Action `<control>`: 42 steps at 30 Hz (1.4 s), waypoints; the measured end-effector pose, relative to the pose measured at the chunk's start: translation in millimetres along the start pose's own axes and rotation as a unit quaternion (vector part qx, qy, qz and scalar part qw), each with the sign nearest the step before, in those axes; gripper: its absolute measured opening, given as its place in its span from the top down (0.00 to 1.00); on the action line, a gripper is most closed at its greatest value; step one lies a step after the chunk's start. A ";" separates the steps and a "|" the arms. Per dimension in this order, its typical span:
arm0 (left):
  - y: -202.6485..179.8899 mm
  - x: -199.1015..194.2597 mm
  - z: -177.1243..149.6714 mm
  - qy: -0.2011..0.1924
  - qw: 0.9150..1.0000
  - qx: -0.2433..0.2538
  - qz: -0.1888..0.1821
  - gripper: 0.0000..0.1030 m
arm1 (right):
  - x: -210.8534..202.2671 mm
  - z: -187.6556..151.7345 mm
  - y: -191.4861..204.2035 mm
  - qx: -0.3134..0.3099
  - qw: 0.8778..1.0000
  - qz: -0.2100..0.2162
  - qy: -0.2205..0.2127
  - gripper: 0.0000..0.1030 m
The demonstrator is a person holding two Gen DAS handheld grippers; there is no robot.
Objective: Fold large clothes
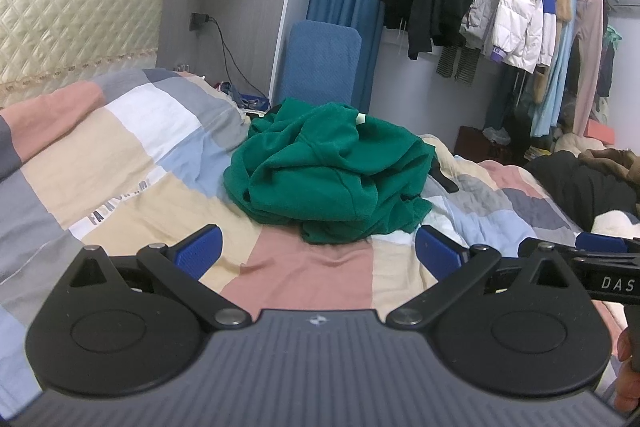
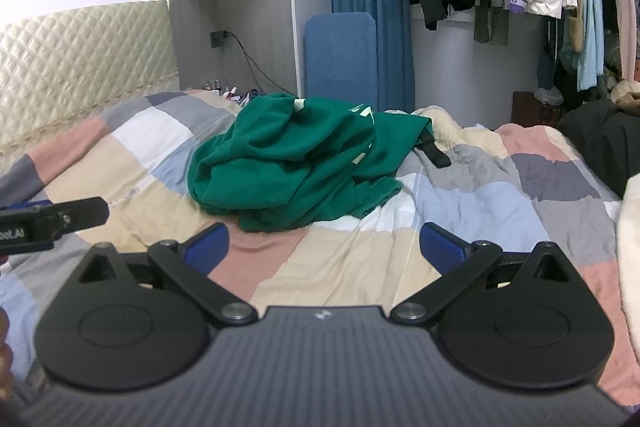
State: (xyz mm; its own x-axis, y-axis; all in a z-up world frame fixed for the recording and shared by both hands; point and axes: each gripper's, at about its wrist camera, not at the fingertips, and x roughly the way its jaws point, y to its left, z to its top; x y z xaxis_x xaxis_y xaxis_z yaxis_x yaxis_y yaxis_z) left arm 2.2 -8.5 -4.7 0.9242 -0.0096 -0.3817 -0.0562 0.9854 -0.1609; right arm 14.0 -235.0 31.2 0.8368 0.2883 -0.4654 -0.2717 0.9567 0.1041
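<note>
Green garment (image 1: 332,171) lies crumpled on the patchwork quilt (image 1: 120,163), far of both my grippers, left gripper (image 1: 318,253) and right gripper (image 2: 324,247) each spread wide, holding nothing, hovering near the quilt.

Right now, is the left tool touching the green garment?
Apart. In the left wrist view the left tool is open, and a strip of quilt shows between its blue pads and the green garment.
</note>
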 end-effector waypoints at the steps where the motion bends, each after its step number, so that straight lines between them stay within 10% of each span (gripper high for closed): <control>1: 0.2 0.5 0.2 0.001 1.000 0.000 0.000 0.00 | 0.0 0.0 0.1 0.000 1.000 0.000 0.000 0.00; 42: 0.0 57.2 8.7 0.028 0.999 -0.024 -0.007 0.00 | 27.7 0.3 -10.7 0.026 0.999 -0.005 0.023 0.00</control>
State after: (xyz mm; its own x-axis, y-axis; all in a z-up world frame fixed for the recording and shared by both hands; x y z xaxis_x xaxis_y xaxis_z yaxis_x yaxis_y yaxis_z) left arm 58.4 -7.6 -18.6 0.9030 -0.0342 -0.4284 -0.0628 0.9756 -0.2102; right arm 40.2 -237.2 17.4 0.8162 0.2782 -0.5064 -0.2375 0.9605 0.1449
